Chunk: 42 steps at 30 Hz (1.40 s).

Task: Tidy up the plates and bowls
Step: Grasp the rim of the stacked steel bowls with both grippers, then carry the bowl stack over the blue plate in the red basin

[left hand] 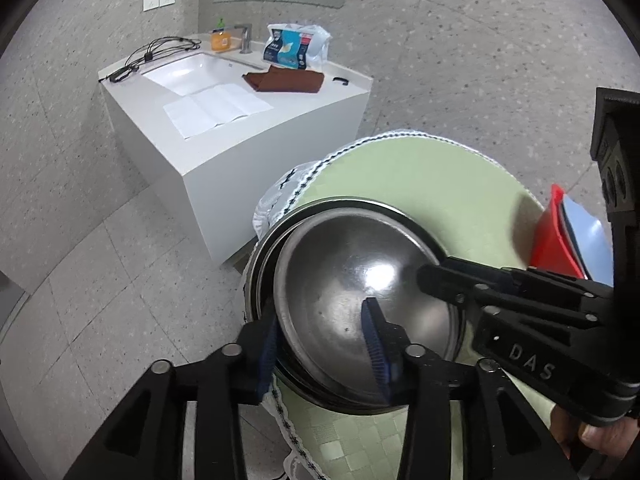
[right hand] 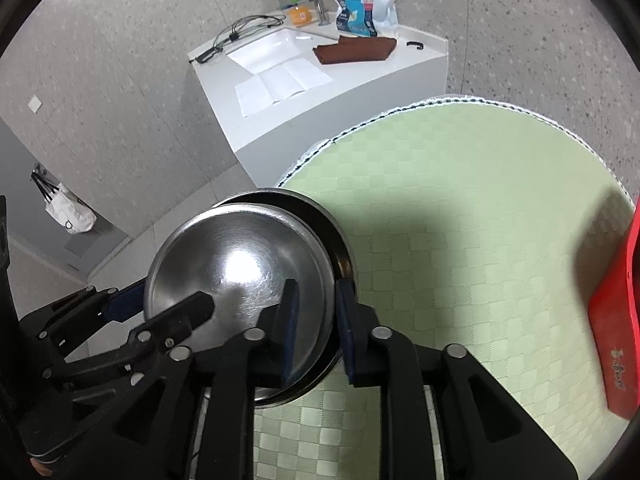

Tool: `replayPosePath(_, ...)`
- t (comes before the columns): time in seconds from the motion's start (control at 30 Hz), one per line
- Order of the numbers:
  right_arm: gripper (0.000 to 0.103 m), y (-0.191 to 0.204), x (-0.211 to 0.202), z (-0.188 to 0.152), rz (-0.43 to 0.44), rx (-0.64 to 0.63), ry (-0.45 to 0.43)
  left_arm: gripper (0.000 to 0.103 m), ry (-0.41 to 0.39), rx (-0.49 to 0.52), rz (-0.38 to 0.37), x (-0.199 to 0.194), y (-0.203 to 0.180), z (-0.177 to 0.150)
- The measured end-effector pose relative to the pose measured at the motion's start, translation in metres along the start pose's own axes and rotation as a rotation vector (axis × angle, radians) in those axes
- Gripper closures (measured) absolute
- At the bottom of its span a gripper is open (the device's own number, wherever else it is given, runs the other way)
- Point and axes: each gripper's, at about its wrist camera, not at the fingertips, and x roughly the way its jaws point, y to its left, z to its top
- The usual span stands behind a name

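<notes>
Steel plate [left hand: 360,280] nested in a larger steel bowl [right hand: 340,248] at the edge of the green-clothed counter [right hand: 480,240]. Left gripper [left hand: 324,356] spread across the plate's near rim, pads clear. Right gripper [right hand: 316,320] slightly parted, straddling the rim without pressing.

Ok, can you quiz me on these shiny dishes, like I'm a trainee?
1. True or false: the shiny round steel plate rests inside a bigger steel dish.
2. What colour is the checked tablecloth? A blue, B green, C yellow.
3. Fill in: the folded cloth beside the white sink is ____.
Key: 1 true; 2 B; 3 brown.
</notes>
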Motion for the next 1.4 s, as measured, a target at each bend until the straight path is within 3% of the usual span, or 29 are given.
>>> replayPosePath(0.17,0.076,0.005,-0.005,-0.005,-0.014,-0.005,-0.031,0.063,-0.009,-0.003,-0.006,-0.008,0.001,-0.005)
replayPosePath(0.27,0.076,0.004,-0.007,-0.006,-0.009,0.005,-0.037,0.052,-0.023,-0.011,-0.003,-0.015,0.004,-0.006)
replayPosePath(0.37,0.075,0.004,-0.009,-0.007,-0.008,0.012,-0.049,0.051,-0.032,-0.030,-0.014,-0.020,0.009,-0.008)
replayPosePath(0.43,0.071,0.003,-0.012,-0.008,-0.007,0.017,-0.060,0.047,-0.045,-0.049,-0.008,-0.023,0.015,-0.009)
replayPosePath(0.5,0.060,-0.001,-0.015,-0.008,-0.013,0.034,-0.076,0.046,-0.045,-0.079,0.004,-0.022,0.023,-0.010)
replayPosePath(0.6,0.058,-0.006,-0.017,-0.007,-0.022,0.054,-0.092,0.043,-0.051,-0.111,0.026,-0.019,0.030,-0.011)
replayPosePath(0.7,0.044,-0.014,-0.009,-0.007,-0.016,0.091,-0.073,0.041,-0.034,-0.139,0.036,-0.010,0.035,-0.014)
replayPosePath(1.1,0.044,-0.028,0.033,-0.016,0.074,0.179,0.055,0.041,0.035,-0.164,0.041,0.031,0.032,-0.005)
replayPosePath(1.23,0.045,-0.029,0.040,-0.017,0.118,0.190,0.074,0.050,0.054,-0.156,0.032,0.040,0.026,-0.003)
replayPosePath(1.3,0.057,-0.028,0.042,-0.016,0.155,0.191,0.081,0.057,0.050,-0.147,0.013,0.041,0.023,-0.003)
replayPosePath(1.33,0.058,-0.027,0.043,-0.016,0.167,0.191,0.088,0.063,0.048,-0.138,0.009,0.041,0.020,-0.002)
replayPosePath(1.4,0.060,-0.026,0.043,-0.015,0.162,0.183,0.090,0.063,0.040,-0.119,0.033,0.040,0.014,-0.001)
